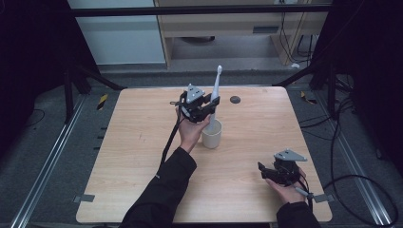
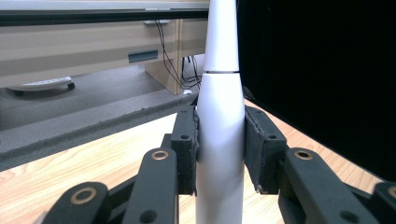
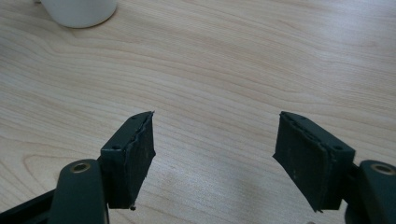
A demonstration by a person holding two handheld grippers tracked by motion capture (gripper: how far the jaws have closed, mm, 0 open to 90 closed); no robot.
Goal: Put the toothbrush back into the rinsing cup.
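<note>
left tongs (image 1: 209,105) clamped on toothbrush (image 1: 215,90) above cup (image 1: 211,134) | right tongs (image 1: 264,172) wide open, empty, near-right of table (image 1: 133,156)

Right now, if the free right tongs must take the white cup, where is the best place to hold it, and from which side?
Probably the rim of the white cup, on its right side. The cup stands upright with an open top, so one jaw can go inside and one outside. The left tongs hold the toothbrush over its left part, and the open right tongs are at the right.
</note>
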